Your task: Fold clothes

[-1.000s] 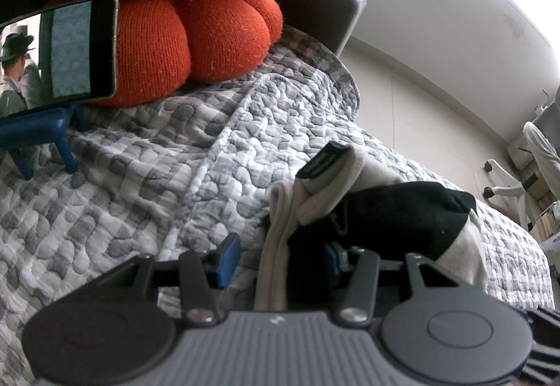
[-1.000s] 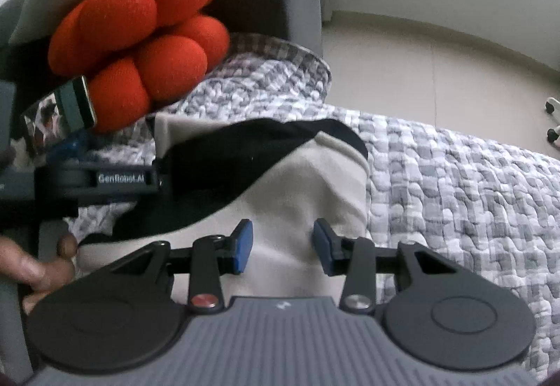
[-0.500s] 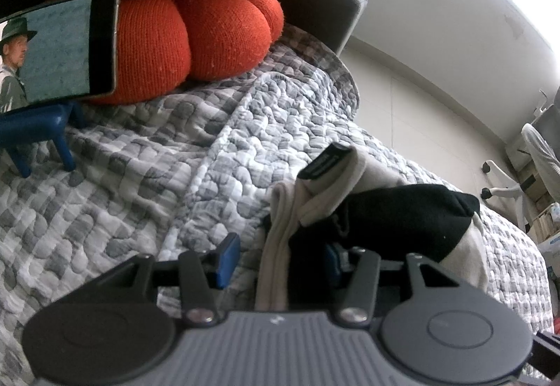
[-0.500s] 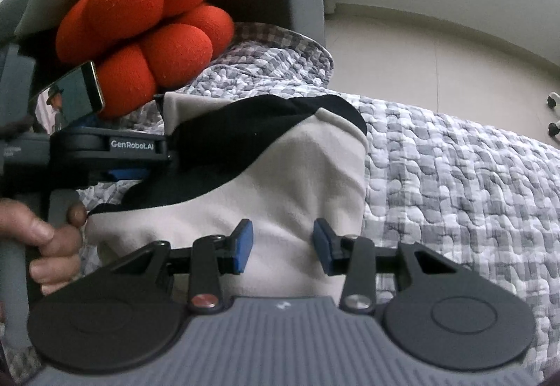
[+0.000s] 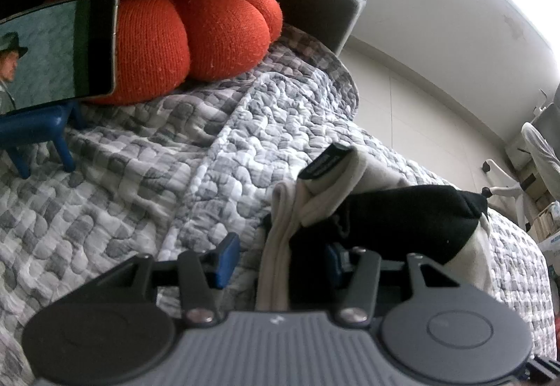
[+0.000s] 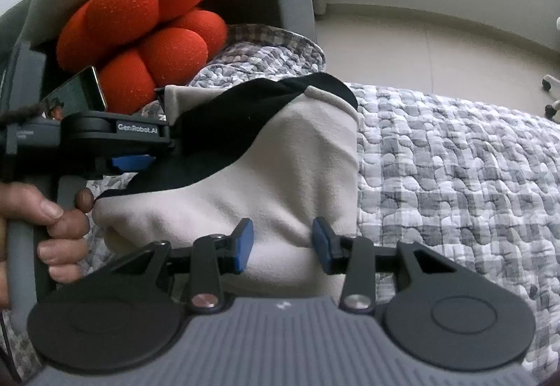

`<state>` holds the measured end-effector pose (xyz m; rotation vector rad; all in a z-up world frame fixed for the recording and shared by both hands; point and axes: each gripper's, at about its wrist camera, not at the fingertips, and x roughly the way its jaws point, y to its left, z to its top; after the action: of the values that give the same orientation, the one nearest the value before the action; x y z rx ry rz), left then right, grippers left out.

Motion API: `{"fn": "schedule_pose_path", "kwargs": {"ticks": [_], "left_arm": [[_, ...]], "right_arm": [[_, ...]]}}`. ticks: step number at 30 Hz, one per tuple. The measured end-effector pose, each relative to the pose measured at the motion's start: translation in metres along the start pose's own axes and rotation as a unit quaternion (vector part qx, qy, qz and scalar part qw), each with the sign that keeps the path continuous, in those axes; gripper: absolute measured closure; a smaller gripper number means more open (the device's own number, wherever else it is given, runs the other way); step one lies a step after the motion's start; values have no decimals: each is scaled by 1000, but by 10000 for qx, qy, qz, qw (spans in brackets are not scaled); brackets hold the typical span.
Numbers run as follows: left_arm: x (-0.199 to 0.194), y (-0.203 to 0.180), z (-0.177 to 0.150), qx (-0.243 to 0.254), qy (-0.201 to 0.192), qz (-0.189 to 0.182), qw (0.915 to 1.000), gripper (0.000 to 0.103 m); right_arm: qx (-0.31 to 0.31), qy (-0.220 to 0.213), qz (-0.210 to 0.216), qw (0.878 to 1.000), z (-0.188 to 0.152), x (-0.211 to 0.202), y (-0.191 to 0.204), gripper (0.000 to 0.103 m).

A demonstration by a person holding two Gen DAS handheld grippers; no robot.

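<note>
While your left gripper [image 5: 280, 254] pitches down, its jaws clamping the beige-and-black garment [image 6: 280, 162] on the quilt [image 6: 455, 154], your right gripper [image 6: 282, 240] stands unclenched above it — only the right view shows your hand [image 6: 52, 225] at nine o'clock.

The left claw [image 5: 276, 258] points forward and down. Its blue pads stand apart, the left pad [image 5: 227, 258] bare, the right one hidden behind cloth that lies between the two. In the right wrist view the same claw sits at the left, level and side-on, with the person's hand [image 6: 52, 221] wrapped round its grey grip. The right claw [image 6: 281, 244] also tilts down, its pads [image 6: 243, 244] parted over cloth, gripping nothing.
</note>
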<state>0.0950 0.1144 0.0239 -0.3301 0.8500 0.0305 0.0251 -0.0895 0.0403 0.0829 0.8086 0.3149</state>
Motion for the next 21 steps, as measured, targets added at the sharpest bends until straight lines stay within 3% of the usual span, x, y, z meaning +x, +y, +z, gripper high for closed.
{"fn": "schedule_pose_path", "kwargs": {"ticks": [3,10,21], "left_arm": [[0,0,0,8,-3,7,10000,50],[0,-1,0,40,-10,30,10000,50],[-2,0,-1,42,-15,10,10000,50]], "right_arm": [[116,-78,23,9999,4,-9,-6,65],[212,163,-34,9996,1,2,-19,60],[233,248,94,9994,1,-3,-24,60]]}}
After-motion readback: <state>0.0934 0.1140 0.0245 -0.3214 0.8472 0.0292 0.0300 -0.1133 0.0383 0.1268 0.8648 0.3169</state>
